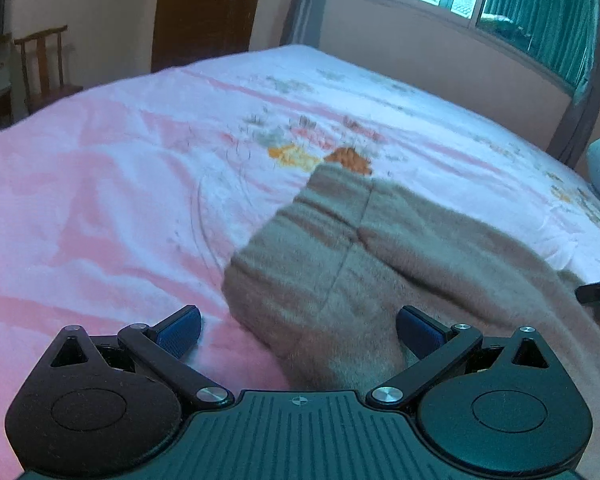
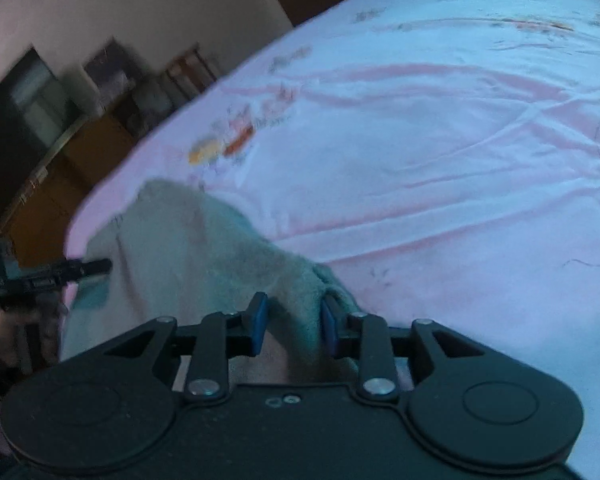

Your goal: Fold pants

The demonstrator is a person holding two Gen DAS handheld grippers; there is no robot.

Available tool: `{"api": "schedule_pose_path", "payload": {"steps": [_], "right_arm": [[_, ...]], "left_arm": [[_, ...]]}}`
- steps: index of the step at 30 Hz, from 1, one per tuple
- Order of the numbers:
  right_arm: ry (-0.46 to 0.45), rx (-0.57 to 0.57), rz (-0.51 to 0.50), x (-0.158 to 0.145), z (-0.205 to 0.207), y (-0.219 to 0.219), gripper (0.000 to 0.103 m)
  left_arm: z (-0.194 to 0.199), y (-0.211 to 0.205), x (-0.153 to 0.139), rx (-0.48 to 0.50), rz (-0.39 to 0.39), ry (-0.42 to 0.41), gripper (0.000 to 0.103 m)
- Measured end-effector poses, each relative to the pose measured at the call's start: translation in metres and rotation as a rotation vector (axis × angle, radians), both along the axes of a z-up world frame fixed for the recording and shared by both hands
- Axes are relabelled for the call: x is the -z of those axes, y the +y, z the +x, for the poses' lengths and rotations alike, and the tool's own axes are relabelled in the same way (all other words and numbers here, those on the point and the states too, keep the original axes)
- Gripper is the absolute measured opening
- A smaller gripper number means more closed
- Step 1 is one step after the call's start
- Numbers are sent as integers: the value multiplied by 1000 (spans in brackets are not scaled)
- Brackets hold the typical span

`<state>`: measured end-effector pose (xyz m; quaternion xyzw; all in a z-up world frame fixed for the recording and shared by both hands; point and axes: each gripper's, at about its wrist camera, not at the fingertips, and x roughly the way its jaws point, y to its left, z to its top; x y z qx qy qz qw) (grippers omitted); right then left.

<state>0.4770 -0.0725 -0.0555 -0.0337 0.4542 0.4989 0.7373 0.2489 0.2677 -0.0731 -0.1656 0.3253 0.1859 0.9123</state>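
Black linkage arms and blue pads of the left gripper fill the bottom of the left wrist view, the jaws spread wide with nothing pinched between them. Just ahead of them lie the pants, a fuzzy grey-brown garment on the bedsheet; its near fold reaches down between the two fingers, and the right pad sits over the cloth, though blur hides whether it touches. The left pad hangs over bare pink-and-white sheet. The pants run away from this gripper toward the upper right, ending by an orange printed flower. Far off to its right edge, a dark tip of the right gripper pokes in.

From the right wrist view, the right gripper has its jaws narrow, with a bunched ridge of the pants rising between the pads; motion blur leaves unclear whether they actually pinch it. The rest of the garment spreads ahead and to this gripper's left, toward the bed's edge. Further left, the left gripper hovers by the cloth, a hand behind it.
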Motion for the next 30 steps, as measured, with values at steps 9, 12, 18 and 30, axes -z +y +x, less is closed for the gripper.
{"api": "schedule_pose_path", "payload": {"steps": [9, 12, 18, 30], "right_arm": [[-441, -20, -187, -34, -41, 23, 0], [-474, 60, -242, -26, -31, 21, 0], [-375, 211, -171, -10, -23, -14, 0], [-253, 314, -168, 7, -29, -15, 0]], "left_arm": [[-2, 0, 2, 14, 7, 0, 103], [-1, 0, 4, 20, 14, 2, 103], [-3, 1, 0, 35, 31, 12, 103], [0, -12, 0, 54, 66, 36, 103]]}}
